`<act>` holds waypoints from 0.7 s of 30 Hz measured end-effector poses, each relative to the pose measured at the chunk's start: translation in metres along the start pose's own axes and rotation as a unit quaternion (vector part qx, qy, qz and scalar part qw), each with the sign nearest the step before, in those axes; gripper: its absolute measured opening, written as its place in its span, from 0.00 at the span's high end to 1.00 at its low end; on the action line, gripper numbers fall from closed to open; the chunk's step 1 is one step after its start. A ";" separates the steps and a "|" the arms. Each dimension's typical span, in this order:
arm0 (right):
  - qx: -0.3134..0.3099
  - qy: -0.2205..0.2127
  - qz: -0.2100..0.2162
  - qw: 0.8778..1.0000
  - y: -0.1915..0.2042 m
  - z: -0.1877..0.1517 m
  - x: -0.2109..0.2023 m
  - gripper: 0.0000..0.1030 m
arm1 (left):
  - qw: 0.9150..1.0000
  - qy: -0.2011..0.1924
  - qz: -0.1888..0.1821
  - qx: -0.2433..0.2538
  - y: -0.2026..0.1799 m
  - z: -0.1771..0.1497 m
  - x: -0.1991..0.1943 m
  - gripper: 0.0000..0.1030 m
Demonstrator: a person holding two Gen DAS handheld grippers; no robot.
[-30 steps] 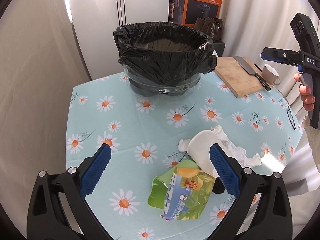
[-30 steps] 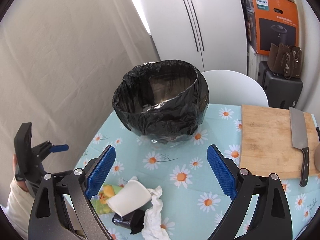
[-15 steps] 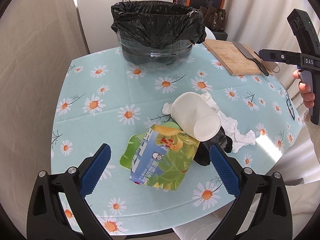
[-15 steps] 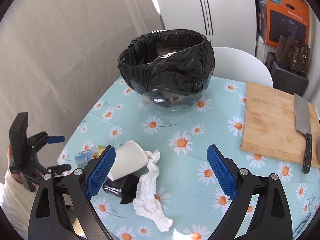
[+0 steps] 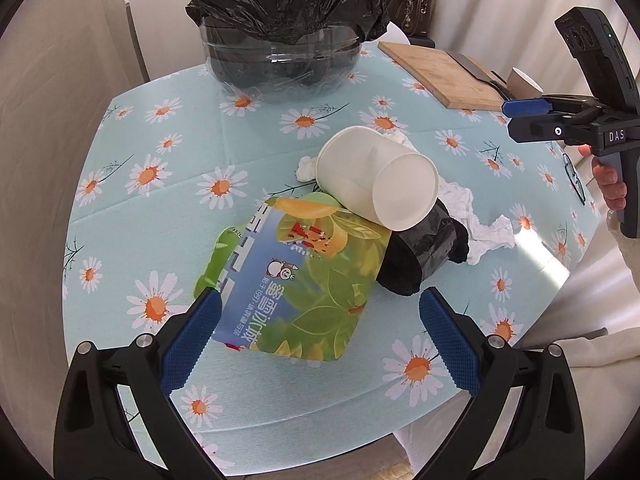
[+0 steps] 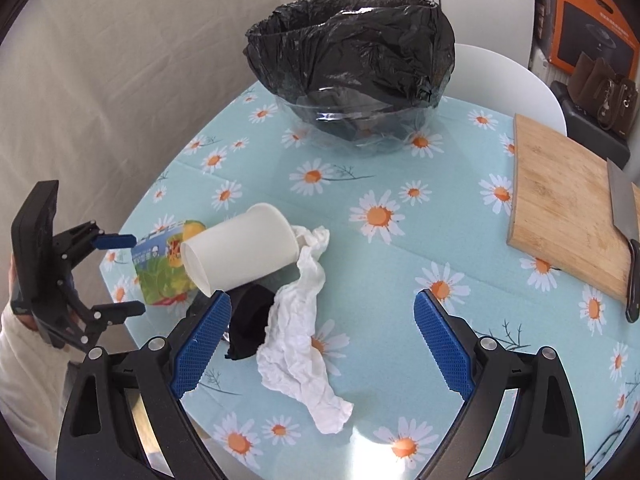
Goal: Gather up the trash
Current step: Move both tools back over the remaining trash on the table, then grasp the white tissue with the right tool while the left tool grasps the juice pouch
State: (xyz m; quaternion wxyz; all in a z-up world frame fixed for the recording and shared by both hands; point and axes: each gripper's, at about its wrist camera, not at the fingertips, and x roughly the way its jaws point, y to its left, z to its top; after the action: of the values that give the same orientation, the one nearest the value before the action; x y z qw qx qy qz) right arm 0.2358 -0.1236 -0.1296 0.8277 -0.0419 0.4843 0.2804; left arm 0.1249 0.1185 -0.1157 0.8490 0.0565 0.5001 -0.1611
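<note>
Now the left claw point(image 5: 318, 330) is held wide apart, its blue pads flanking the near edge of a green snack packet point(image 5: 304, 280) without touching it. That packet is laid flat on the daisy-print tabletop point(image 5: 160, 184), well in front of the bin lined with a black bag point(image 5: 286, 20). To the right of the packet, a white paper cup point(image 5: 376, 176) is tipped on its side, resting partly on the packet and on a black crumpled wrapper point(image 5: 424, 256). Further right, a crumpled white tissue point(image 6: 296, 328) is spread beside the wrapper. The right claw point(image 6: 320, 340) is also spread wide, empty, hovering over the tissue and wrapper. Right of the bin, a wooden cutting board point(image 6: 568, 204) is seen with a cleaver point(image 6: 624, 216) lying on it.
</note>
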 end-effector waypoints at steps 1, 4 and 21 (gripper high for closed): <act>-0.002 0.004 -0.001 1.000 0.001 -0.003 0.004 0.14 | 1.000 0.002 0.001 0.001 0.001 0.000 0.002 0.06; -0.003 0.017 0.010 1.000 0.002 -0.007 0.015 0.14 | 1.000 0.007 0.005 0.004 0.003 0.000 0.008 0.06; -0.054 0.100 0.035 0.993 0.012 0.004 0.091 0.15 | 0.997 0.049 0.032 0.052 -0.008 0.005 0.018 0.06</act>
State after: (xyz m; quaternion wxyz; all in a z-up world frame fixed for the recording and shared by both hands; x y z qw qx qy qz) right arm 0.2665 -0.0737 -0.1999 0.7611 -0.0977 0.5503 0.3292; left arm 0.1348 0.1058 -0.1284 0.8242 0.1248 0.5298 -0.1567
